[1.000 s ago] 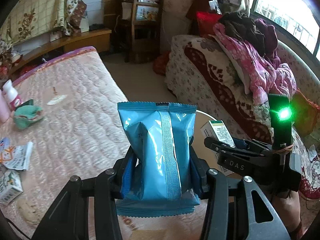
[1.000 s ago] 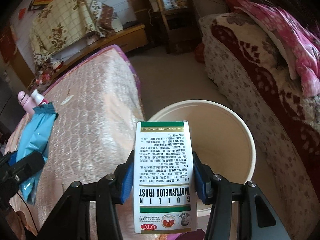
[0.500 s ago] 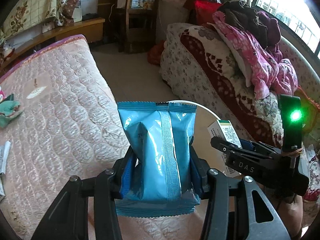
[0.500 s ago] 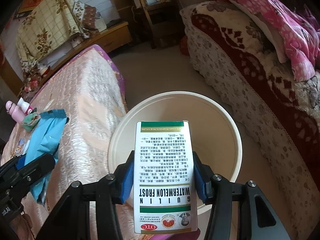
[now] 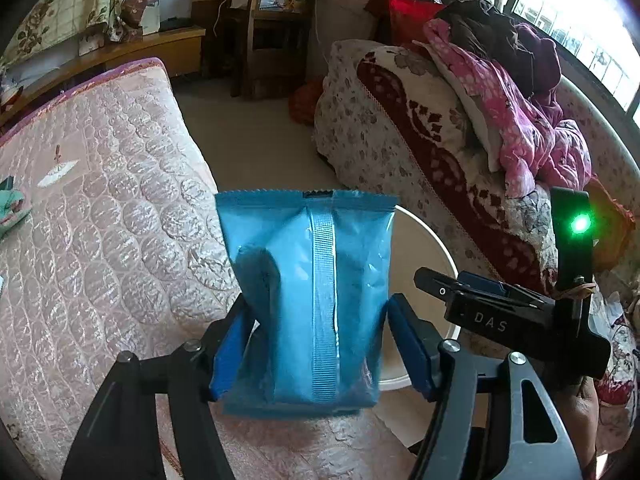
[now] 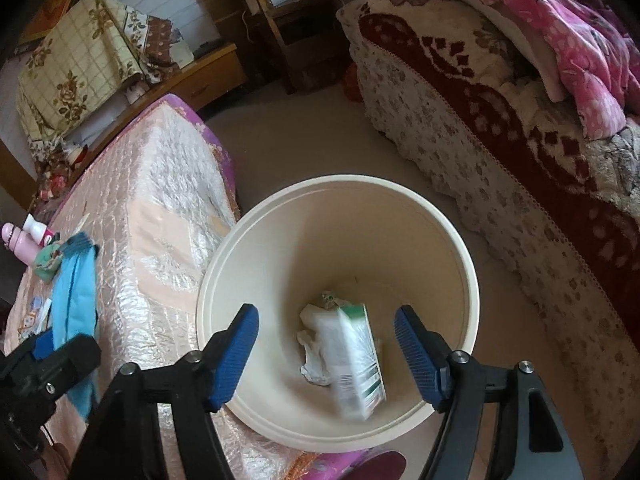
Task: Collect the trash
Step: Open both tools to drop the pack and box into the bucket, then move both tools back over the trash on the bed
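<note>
- The right gripper point(image 6: 326, 354) is above the cream trash bucket point(image 6: 466, 264), and its jaws have just been opening. They stand wide apart now, and nothing is between the 2 blue pads.
- The white and green medicine box point(image 6: 356, 360) is blurred, below the open jaws and inside the bucket. It is over a crumpled white paper point(image 6: 314, 332) at the bottom.
- The left gripper point(image 5: 320, 350) has the blue snack bag point(image 5: 308, 292) between its jaws, which have also just been opening. The left pad touches the bag's side. At the right pad I see a small gap, so the bag looks loose, no longer pinched.
- The bag stands upright over the edge of the quilted pink mattress point(image 5: 100, 208), just beside the bucket's rim.
- On the mattress, far left, lie a pink bottle point(image 6: 18, 246) and other small litter.
</note>
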The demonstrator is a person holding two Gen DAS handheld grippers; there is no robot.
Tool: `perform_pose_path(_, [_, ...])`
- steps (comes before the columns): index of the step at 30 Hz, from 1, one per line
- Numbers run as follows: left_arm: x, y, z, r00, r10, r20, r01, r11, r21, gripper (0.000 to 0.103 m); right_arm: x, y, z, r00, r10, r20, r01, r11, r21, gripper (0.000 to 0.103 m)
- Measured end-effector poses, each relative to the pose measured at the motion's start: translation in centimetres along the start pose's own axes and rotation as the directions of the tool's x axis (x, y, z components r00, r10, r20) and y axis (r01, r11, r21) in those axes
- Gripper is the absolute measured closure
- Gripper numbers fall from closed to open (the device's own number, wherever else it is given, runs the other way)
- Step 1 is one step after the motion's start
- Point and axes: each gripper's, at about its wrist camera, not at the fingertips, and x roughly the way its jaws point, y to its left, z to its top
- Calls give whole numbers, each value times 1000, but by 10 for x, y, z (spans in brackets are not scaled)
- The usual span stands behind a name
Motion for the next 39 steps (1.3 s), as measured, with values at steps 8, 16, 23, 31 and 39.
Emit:
perform_pose_path(8, [-8, 4, -1, 1000, -13, 15, 14, 1000, -6, 33, -3, -4, -1, 1000, 3, 4, -4, 1000, 29, 29])
perform_pose_path(16, [-16, 6, -4, 1000, 0, 20, 0, 1000, 1, 33, -6, 1, -3, 1000, 9, 7, -9, 1000, 22, 29])
perform_pose_path(23, [-26, 12, -6, 999, 35, 35, -35, 999, -8, 33, -9, 9, -4, 1000, 14, 12, -14, 1000, 2, 29])
perform_pose_path(31, [-44, 21, -8, 993, 92, 69, -91, 996, -20, 33, -19, 24, -5, 999, 27, 26, -26, 999, -22, 29])
perform_pose_path(39, [-77, 38, -13, 981, 152, 121, -149, 988, -35, 33, -30, 52, -8, 998, 57, 37, -55, 996, -66, 29])
